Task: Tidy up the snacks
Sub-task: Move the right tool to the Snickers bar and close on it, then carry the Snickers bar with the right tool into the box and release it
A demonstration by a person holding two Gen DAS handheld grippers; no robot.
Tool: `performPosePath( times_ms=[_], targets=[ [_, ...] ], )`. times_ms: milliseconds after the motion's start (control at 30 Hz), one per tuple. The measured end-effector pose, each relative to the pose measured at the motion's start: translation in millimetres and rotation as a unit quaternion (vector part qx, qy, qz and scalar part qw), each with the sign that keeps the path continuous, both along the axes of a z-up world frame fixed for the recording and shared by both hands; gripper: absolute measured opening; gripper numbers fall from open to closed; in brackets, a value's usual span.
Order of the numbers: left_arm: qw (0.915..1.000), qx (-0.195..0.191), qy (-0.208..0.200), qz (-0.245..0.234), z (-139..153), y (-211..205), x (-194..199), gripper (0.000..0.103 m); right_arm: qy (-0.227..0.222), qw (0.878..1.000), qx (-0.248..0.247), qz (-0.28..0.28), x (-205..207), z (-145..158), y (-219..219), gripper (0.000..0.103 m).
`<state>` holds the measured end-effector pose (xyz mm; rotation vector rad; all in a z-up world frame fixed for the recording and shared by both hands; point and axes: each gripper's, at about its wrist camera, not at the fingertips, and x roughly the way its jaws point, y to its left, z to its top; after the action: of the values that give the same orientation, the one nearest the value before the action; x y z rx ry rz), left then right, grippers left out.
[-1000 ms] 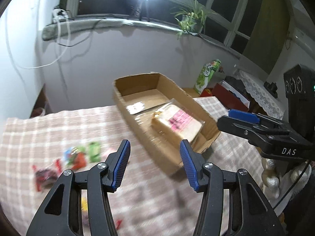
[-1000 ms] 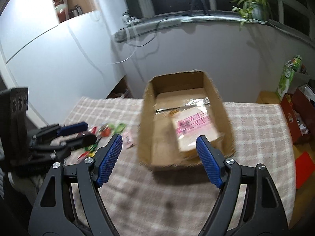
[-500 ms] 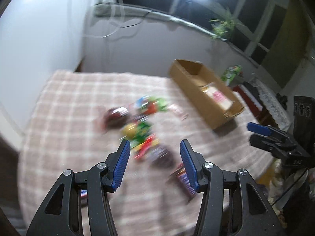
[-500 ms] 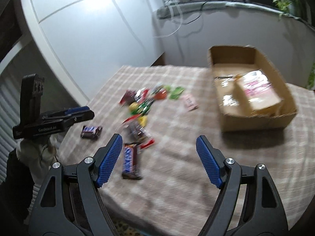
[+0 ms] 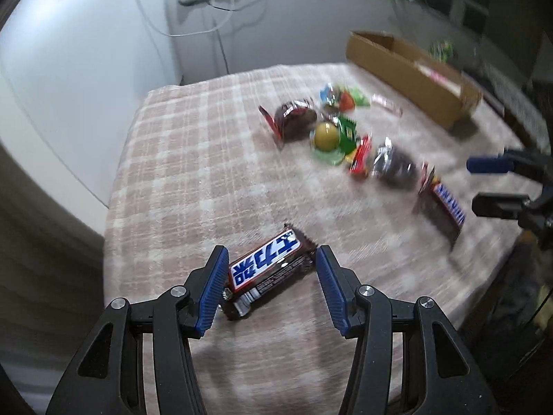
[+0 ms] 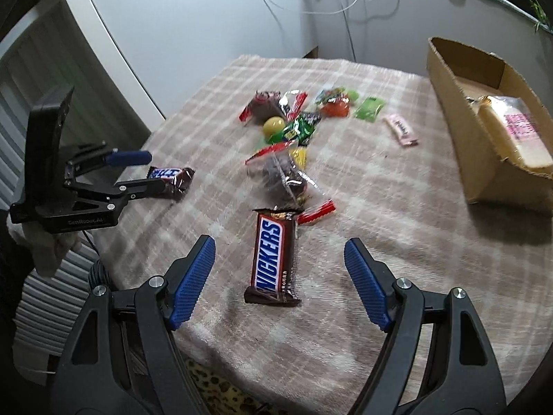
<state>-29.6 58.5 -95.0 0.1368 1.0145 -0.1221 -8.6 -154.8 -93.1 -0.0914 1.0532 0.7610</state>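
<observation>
Snacks [image 6: 281,145] scattered over plaid tablecloth [image 6: 363,214] beside wall [image 6: 207,10].

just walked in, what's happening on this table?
A person with two handheld grippers is sorting snacks into a cardboard box. The left gripper has its jaws open around a small Snickers bar near the table edge, not yet clamped. The right gripper is open, lined up on a larger Snickers bar. A pile of loose candy sits mid-table. The box holds one wrapped package.
</observation>
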Motion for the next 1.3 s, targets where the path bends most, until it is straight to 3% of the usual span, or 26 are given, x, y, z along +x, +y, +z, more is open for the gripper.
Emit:
performPosePath(
  times_ms=[300, 433, 733, 933, 1300],
  targets=[
    [0.9952, 0.074, 0.031, -0.057, -19.8, -11.9, 7.2, 0.053, 0.004, 0.999, -0.029, 0.014, -0.3, -11.0, 17.4, 0.08],
    [0.9973, 0.051, 0.033, -0.04, -20.3, -2.2, 11.8, 0.056, 0.003, 0.999, -0.046, 0.022, 0.7, -17.1, 24.9, 0.078],
    [0.9994, 0.013, 0.031, -0.007, -29.3, 9.3, 10.8, 0.055, -0.002, 0.998, -0.066, 0.024, 6.1, -21.0, 24.2, 0.053],
    [0.9997, -0.008, 0.021, 0.009, -28.6, 10.3, 7.1, 0.043, 0.01, 0.998, -0.057, 0.022, 9.4, -20.8, 17.2, 0.035],
    [0.9999, 0.007, 0.004, 0.009, -29.6, -2.8, 4.7, 0.035, 0.011, 0.999, -0.047, 0.019, 6.7, -21.4, 10.7, 0.03]
  ],
)
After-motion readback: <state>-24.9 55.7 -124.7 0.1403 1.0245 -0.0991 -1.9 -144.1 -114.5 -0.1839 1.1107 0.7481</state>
